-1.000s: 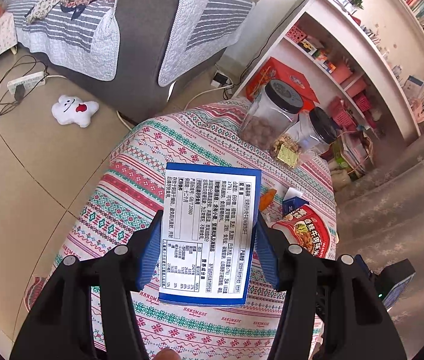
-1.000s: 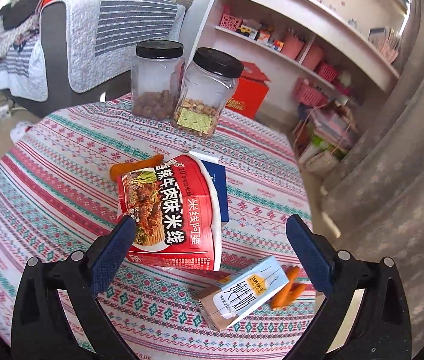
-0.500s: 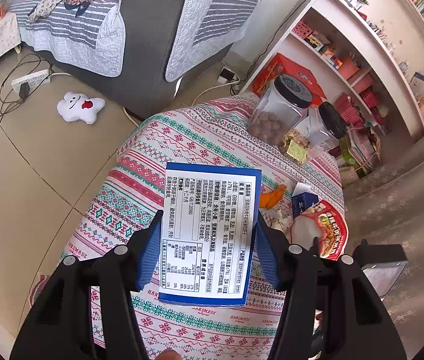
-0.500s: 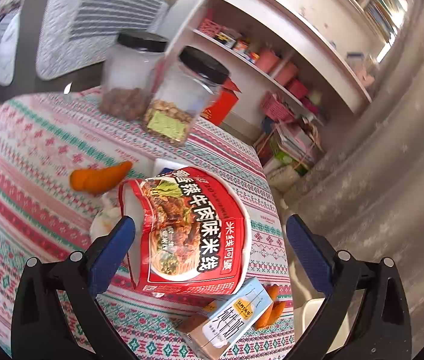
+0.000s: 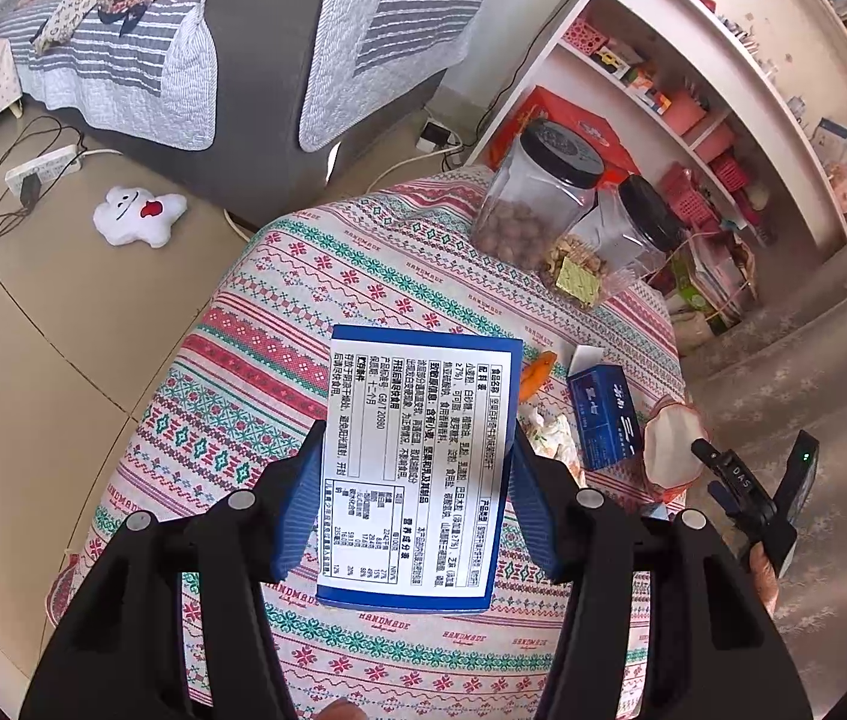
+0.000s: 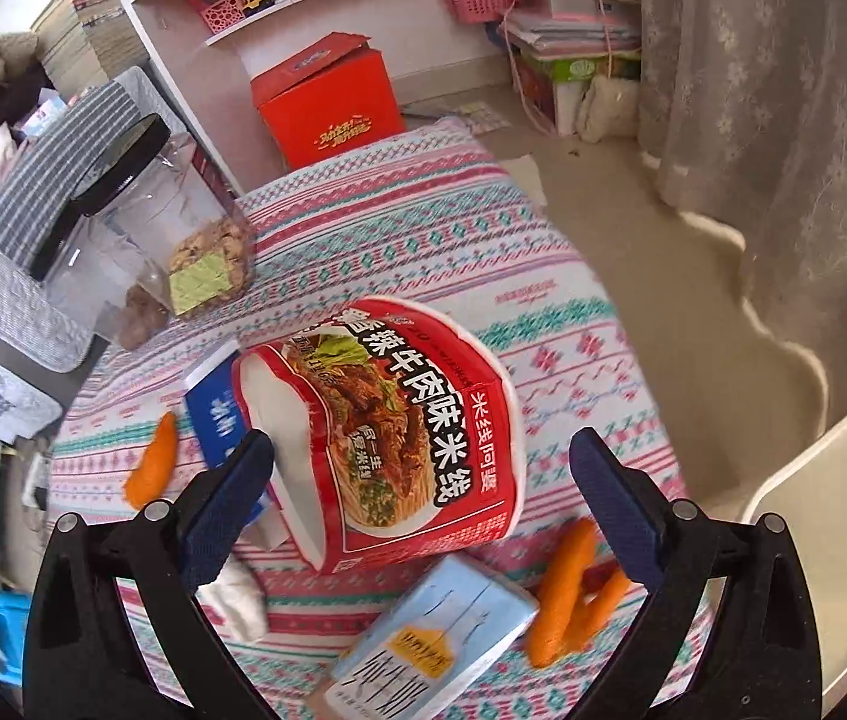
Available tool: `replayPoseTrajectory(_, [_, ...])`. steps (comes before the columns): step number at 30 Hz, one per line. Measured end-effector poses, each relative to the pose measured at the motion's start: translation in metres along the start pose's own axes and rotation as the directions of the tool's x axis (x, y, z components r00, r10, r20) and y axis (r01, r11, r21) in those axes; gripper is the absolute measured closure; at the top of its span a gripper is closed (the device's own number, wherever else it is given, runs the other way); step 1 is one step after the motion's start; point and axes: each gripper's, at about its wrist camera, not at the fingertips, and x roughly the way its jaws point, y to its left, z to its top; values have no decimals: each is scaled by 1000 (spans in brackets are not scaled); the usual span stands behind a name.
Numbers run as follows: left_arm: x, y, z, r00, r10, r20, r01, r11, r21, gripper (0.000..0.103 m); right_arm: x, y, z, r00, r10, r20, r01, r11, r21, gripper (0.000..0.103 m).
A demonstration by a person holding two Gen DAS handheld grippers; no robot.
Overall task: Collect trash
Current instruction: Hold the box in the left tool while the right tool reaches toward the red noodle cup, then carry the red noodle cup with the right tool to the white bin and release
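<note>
Since the earlier frame my right gripper (image 6: 420, 480) has swung and tilted toward the red noodle cup (image 6: 399, 438), which now lies on its side between the spread jaws, mouth toward the left finger, long axis roughly across the gap. Whether either pad already touches it I cannot tell; the left one looks very close. My left gripper (image 5: 414, 498) is unchanged, pinching the blue-edged box (image 5: 417, 468) by its long edges above the patterned tablecloth (image 5: 279, 360). The right arm is nearer the cup, so I judge closing comes next. Around it: a small blue carton (image 6: 213, 414), a pale drink carton (image 6: 435, 636), orange peels (image 6: 567, 588), two jars (image 5: 543, 192).
</note>
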Motion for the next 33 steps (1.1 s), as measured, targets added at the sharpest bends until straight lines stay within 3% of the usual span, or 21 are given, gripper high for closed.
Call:
replayPoseTrajectory(7, [8,-6,-2,1000,3,-13,-3,1000,2,47,-2,-15,16,999,10,40,-9,1000,-16,7])
replayPoseTrajectory(13, [11,-16,-3,1000,-13,-19,13,1000,15,47,-9,4,8,998,19,54,-10,985,-172,7])
replayPoseTrajectory(20, [8,-18,-4,1000,-16,-13,17,1000,18,47,-20,-26,17,993,91,76,-82,990,-110,7])
replayPoseTrajectory(24, [9,-15,-3,1000,-12,-14,12,1000,11,47,-11,-23,9,991,128,47,-118,975,-188,7])
replayPoseTrajectory(28, [9,-15,-5,1000,-3,-14,3,1000,28,47,8,-5,0,995,99,14,-91,954,-285,7])
replayPoseTrajectory(33, [10,-9,-4,1000,21,-14,-21,999,29,47,30,-4,11,995,90,31,-80,968,-237,7])
